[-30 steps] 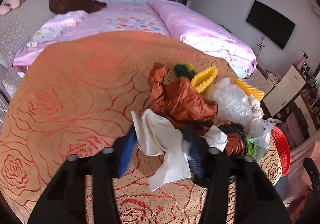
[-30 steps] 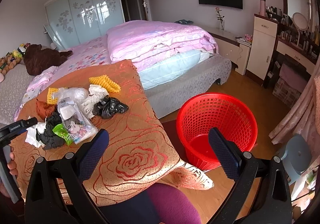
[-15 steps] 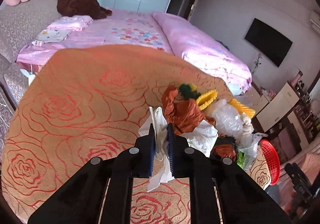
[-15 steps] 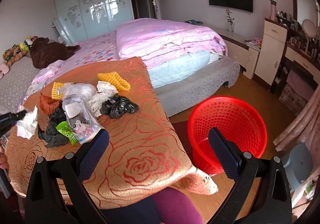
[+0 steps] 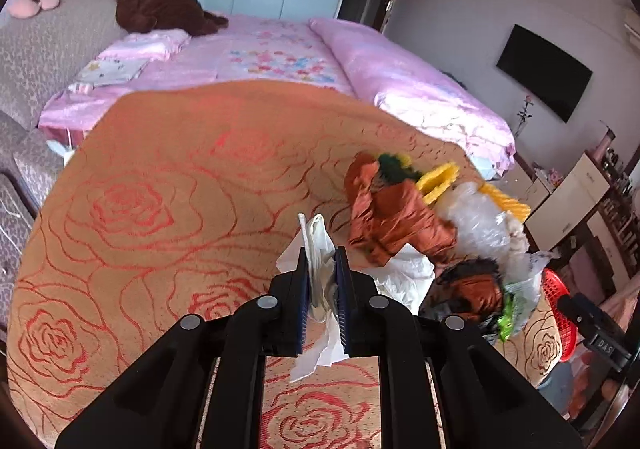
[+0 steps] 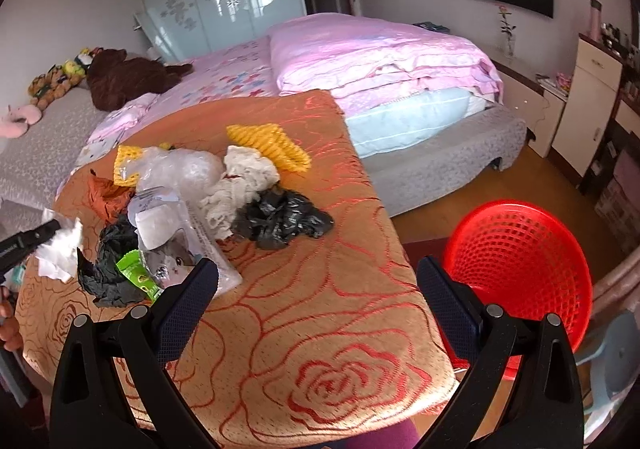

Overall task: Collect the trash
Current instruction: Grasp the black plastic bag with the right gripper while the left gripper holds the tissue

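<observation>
Two grippers: left gripper (image 5: 322, 281) clamps white tissue (image 5: 320, 249), right gripper (image 6: 318, 289) wide above table edge (image 6: 420, 289)

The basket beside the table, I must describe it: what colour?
Red, with a mesh wall; the basket shows best in the right wrist view.

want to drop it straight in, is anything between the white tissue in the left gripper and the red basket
Yes. The left hand-held gripper holds the white tissue at the table's far side from the red basket. The trash pile lies between them on the tablecloth, so carry it over the pile.
</observation>
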Demonstrator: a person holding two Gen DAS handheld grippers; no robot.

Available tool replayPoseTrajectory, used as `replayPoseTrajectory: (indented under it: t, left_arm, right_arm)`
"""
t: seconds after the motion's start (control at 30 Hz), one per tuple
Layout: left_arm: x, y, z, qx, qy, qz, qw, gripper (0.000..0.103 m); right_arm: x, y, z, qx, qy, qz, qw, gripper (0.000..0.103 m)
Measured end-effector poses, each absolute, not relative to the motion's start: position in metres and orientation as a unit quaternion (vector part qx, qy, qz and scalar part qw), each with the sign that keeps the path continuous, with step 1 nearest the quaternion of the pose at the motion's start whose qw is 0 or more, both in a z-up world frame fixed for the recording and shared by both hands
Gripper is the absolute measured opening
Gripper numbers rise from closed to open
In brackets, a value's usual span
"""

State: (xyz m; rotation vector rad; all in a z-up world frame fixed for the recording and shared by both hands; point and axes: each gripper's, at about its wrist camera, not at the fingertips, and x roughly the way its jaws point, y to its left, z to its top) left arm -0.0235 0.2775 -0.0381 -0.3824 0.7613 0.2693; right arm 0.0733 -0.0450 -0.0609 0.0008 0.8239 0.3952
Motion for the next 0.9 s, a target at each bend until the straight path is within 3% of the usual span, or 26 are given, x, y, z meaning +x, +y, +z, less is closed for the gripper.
replayPoseTrajectory:
  t: [0.13, 0.43, 0.47, 0.57, 0.6, 0.9]
  left_arm:
    - [-0.026, 0.282, -0.04, -0.195, 0.366, 0.13, 0.901, 0.024]
    - [-0.029, 0.29, -0.044, -0.196, 0.364, 0.135, 0.9, 0.023]
    - [-0.029, 0.29, -0.044, -0.194, 0.365, 0.135, 0.901, 0.018]
    - [-0.029, 0.29, -0.042, -0.196, 0.364, 0.136, 0.9, 0.012]
    - [-0.03, 0.291, -0.04, -0.197, 0.362, 0.137, 0.901, 0.011]
    - [-0.041, 0.293, -0.014, -0.193, 0.329, 0.141, 0.914, 0.011]
  right_arm:
    - [0.08, -0.038, -0.063, -0.003, 0.394, 0.195, 0.898, 0.096]
    - [0.103, -0.019, -0.068, -0.01, 0.394, 0.219, 0.892, 0.095]
    - [0.106, -0.016, -0.069, -0.011, 0.396, 0.226, 0.89, 0.093]
    - [0.11, -0.008, -0.072, -0.018, 0.403, 0.236, 0.884, 0.086]
    - [0.11, -0.006, -0.072, -0.021, 0.405, 0.24, 0.882, 0.079]
    - [0.106, 0.001, -0.079, -0.039, 0.414, 0.251, 0.874, 0.046]
